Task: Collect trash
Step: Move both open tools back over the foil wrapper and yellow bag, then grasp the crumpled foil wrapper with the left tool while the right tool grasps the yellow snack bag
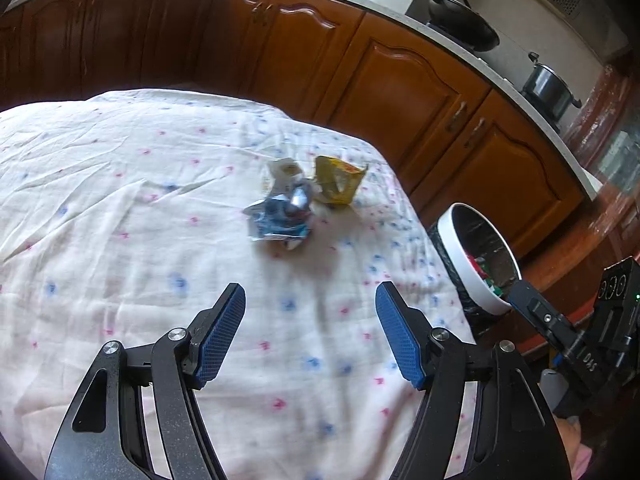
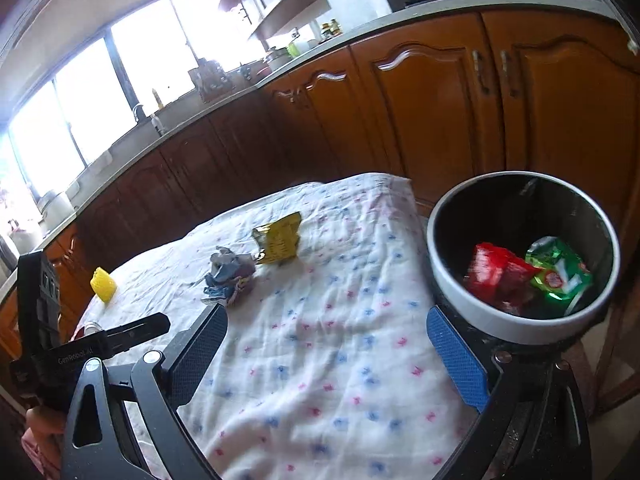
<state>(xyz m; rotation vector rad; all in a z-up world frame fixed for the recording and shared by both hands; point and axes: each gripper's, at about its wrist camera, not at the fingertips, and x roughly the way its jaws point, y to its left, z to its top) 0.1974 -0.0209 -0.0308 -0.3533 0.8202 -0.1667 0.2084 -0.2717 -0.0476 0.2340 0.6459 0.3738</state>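
Crumpled wrappers [image 1: 298,196] mid-frame on cloth-covered surface [image 1: 120,208]; left tongs [image 1: 310,330] and right tongs [image 2: 328,356] both agape, empty; bin [image 2: 520,320] right.

A home kitchen

Brown wooden cabinets [image 2: 436,104] run under a pale counter [image 2: 304,60] carrying a black wok [image 1: 464,20], a lidded pot [image 1: 548,86], jars and a sink faucet [image 2: 138,111] below bright windows [image 2: 80,100]; a cloth-covered table [image 2: 320,320] stands beside a trash bin [image 2: 448,280].
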